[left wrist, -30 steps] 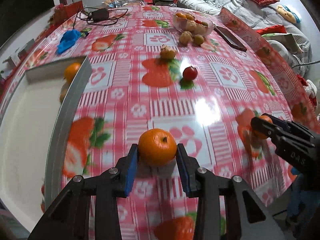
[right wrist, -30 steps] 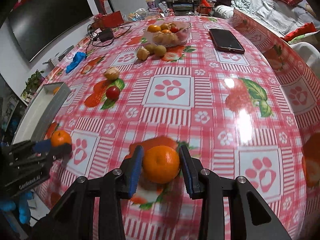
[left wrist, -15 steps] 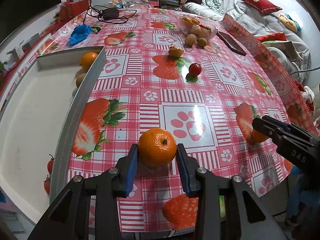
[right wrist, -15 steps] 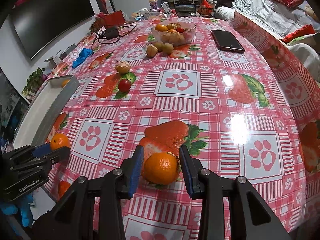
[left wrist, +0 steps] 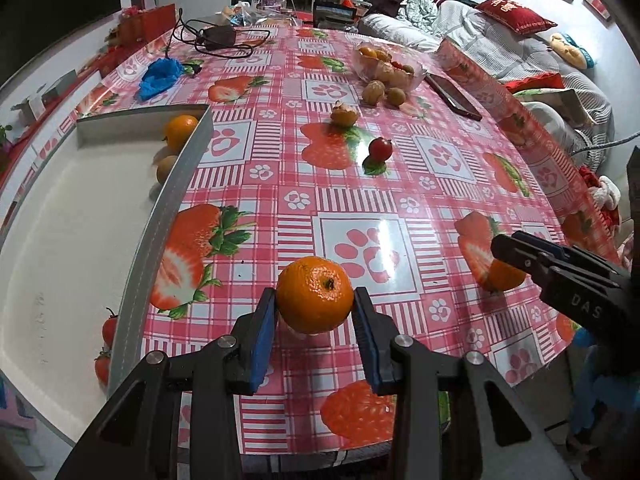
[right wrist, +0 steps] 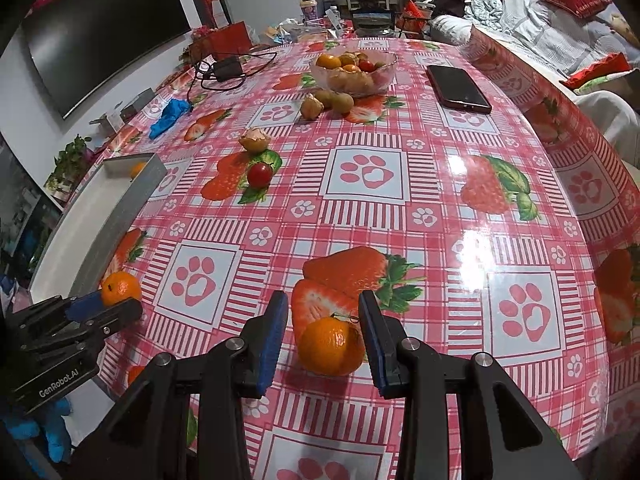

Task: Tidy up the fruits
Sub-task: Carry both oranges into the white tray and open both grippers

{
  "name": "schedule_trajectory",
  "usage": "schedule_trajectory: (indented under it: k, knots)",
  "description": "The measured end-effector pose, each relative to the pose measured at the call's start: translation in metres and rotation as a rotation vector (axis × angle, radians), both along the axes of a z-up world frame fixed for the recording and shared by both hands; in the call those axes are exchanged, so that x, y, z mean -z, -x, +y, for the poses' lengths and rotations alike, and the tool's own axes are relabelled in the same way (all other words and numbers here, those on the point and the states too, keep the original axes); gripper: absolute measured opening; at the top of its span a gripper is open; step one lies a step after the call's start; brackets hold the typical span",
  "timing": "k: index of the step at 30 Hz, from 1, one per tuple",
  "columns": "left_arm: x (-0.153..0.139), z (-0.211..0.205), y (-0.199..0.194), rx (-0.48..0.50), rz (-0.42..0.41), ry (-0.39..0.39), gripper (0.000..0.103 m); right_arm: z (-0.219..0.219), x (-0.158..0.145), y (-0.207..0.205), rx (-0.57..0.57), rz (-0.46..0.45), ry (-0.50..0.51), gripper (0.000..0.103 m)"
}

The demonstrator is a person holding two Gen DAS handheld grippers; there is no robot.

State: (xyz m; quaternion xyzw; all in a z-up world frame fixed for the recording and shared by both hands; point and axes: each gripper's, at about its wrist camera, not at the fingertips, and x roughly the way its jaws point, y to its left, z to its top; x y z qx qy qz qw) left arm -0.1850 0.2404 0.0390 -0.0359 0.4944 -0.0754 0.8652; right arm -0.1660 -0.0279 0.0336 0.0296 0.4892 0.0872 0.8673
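My left gripper (left wrist: pixel 315 334) is shut on an orange (left wrist: pixel 315 294) and holds it above the table's near edge, right of the white tray (left wrist: pixel 160 220). The tray holds an orange (left wrist: pixel 180 126), a brownish fruit (left wrist: pixel 166 168) and small tomatoes (left wrist: pixel 105 344). My right gripper (right wrist: pixel 323 340) is open; a second orange (right wrist: pixel 330 345) lies on the table between its pads, close to the right one. A cherry tomato (left wrist: pixel 380 148), a husked fruit (left wrist: pixel 344 114) and a glass bowl (left wrist: pixel 416 74) of fruit lie further back.
A phone (right wrist: pixel 458 88) lies right of the bowl. A blue glove (left wrist: pixel 158 76) and a charger with cable (left wrist: pixel 218 36) are at the far left. The table's front edge is just below both grippers. A sofa stands at the right.
Both grippers pulled back toward the table's near edge. The right gripper has opened and its orange now rests on the table. The left still holds its orange.
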Motion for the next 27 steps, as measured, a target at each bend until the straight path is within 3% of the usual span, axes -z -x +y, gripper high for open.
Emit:
schedule_trajectory:
  k: [11, 22, 23, 25, 26, 27]
  knots:
    - [-0.028, 0.024, -0.001, -0.031, -0.073, 0.036, 0.041, 0.011, -0.012, -0.002, -0.015, -0.006, 0.003, 0.039]
    - [-0.036, 0.068, 0.002, -0.108, -0.104, 0.062, 0.041, 0.040, -0.022, -0.010, -0.069, -0.022, 0.021, 0.039]
    - [-0.035, 0.071, 0.002, -0.111, -0.102, 0.064, 0.041, 0.039, -0.023, -0.009, -0.069, -0.028, 0.028, 0.041]
    - [-0.032, 0.073, 0.003, -0.112, -0.098, 0.068, 0.041, 0.032, -0.022, -0.004, -0.046, -0.032, 0.050, 0.059]
    - [-0.031, 0.074, 0.003, -0.113, -0.095, 0.071, 0.041, 0.028, -0.022, 0.000, -0.033, -0.040, 0.064, 0.078]
    - [-0.029, 0.074, 0.003, -0.113, -0.092, 0.075, 0.041, 0.024, -0.022, 0.005, -0.019, -0.052, 0.085, 0.083]
